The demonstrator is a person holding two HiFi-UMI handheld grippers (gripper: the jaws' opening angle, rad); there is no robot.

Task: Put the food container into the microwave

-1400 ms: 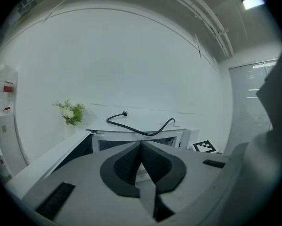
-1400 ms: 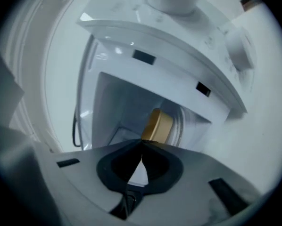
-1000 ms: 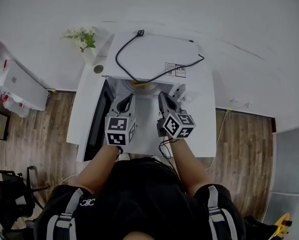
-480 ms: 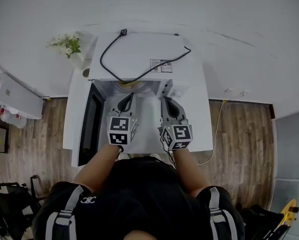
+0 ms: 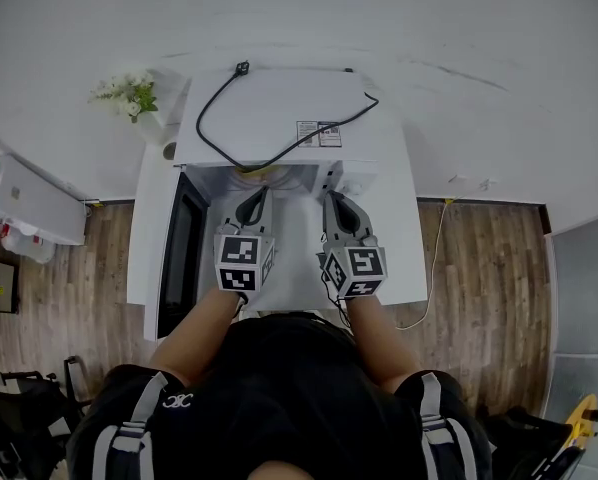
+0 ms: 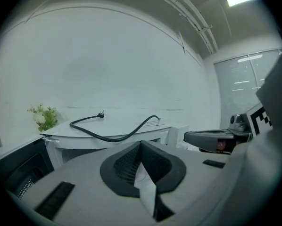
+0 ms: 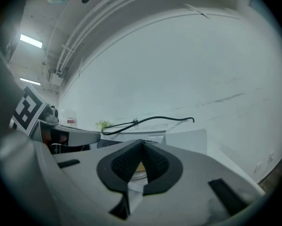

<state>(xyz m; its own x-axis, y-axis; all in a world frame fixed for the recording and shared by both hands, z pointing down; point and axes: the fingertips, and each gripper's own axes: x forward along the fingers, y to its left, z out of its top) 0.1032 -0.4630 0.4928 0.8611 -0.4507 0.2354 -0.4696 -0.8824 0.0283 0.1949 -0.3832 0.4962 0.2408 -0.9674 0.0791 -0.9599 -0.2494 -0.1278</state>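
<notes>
A white table [image 5: 411, 260] carries a white microwave [image 5: 279, 103], whose dark door [image 5: 183, 250] hangs swung open on the person's left. The person stands right against the table's front edge, with both bare forearms reaching forward side by side and the grippers level just before the oven's open mouth.

The left gripper [image 5: 262, 192] points straight at the opening. In its own view its jaws are pressed together at the tips, with nothing between them. The right gripper [image 5: 329, 200] sits just beside it, slightly angled inward. Its jaws are likewise closed tip to tip and hold nothing.

A black cord [image 5: 319, 136] loops across the microwave's top, its plug lying loose near the back edge. A small vase of white flowers [image 5: 124, 90] stands on the table's far left corner.

The food container [image 5: 264, 174] is already inside the microwave cavity, apart from both grippers. It shows only as a pale, yellowish rim [image 7: 138, 167] past the right gripper's pads, and what it holds cannot be made out.
</notes>
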